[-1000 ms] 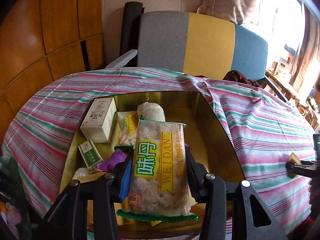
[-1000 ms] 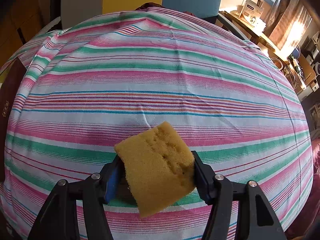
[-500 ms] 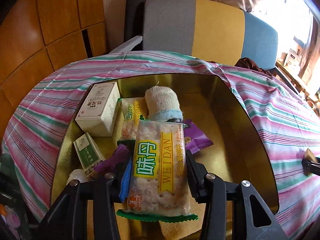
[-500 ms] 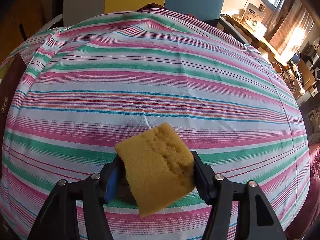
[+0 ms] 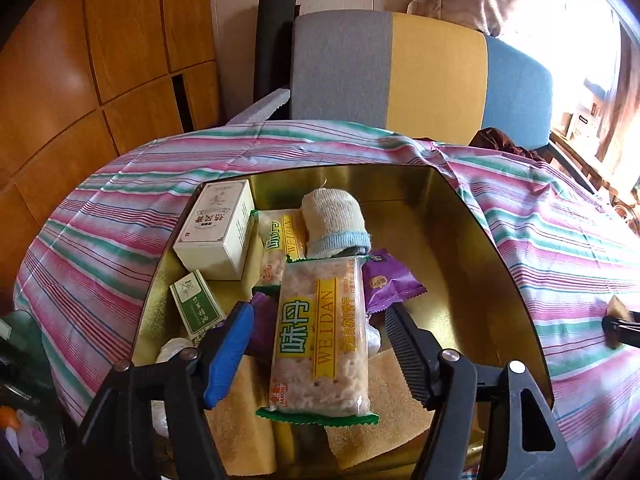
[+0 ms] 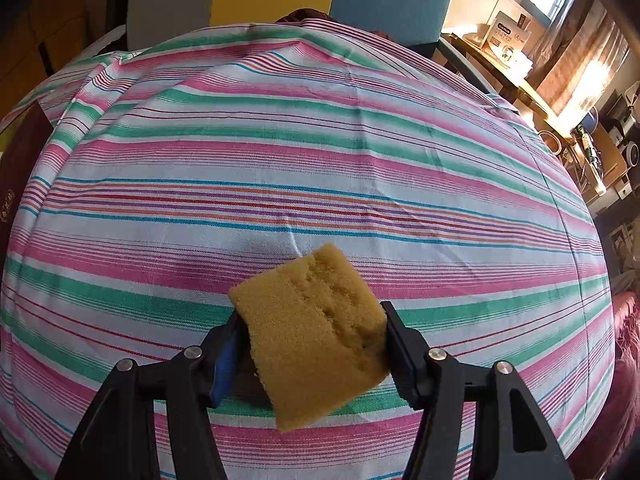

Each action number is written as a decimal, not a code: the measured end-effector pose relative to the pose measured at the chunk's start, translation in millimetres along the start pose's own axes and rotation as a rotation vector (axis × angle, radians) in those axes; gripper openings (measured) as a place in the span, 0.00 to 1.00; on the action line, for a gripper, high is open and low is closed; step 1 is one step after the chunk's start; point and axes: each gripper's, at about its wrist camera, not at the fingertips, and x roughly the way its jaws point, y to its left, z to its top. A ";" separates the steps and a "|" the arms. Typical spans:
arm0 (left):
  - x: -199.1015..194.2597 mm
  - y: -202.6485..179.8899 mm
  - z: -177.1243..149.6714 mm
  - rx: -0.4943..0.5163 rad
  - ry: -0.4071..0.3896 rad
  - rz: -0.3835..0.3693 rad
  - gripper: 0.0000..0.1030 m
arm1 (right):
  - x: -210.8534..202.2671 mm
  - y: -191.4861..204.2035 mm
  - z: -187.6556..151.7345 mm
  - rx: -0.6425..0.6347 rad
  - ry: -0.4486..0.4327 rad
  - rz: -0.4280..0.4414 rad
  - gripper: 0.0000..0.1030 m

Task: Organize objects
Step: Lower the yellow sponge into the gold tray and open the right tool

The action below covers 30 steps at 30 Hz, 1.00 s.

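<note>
Left gripper angles down over the gold tray, jaws opening, pads clear of the cracker packet lying between them atop sponge pieces inside the tray. White box, rolled sock and purple wrapper also in the tray. Right gripper points steeply down above the striped tablecloth, fingers clamped on a yellow sponge block. Grey-yellow-blue chair behind the table, wood panelling left, bright window right.
</note>
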 end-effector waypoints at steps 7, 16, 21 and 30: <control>-29.4 2.7 -0.8 -0.005 -0.040 -0.023 0.69 | -15.6 19.1 2.4 0.026 0.022 0.120 0.57; -46.2 12.7 -10.3 -0.025 -0.042 -0.035 0.72 | -99.4 145.2 25.3 -0.143 -0.172 0.399 0.57; -48.4 21.0 -14.9 -0.044 -0.035 -0.033 0.74 | -125.3 225.7 31.6 -0.282 -0.230 0.487 0.57; -50.2 37.4 -15.1 -0.079 -0.043 -0.010 0.81 | -95.3 288.3 37.0 -0.326 -0.170 0.475 0.61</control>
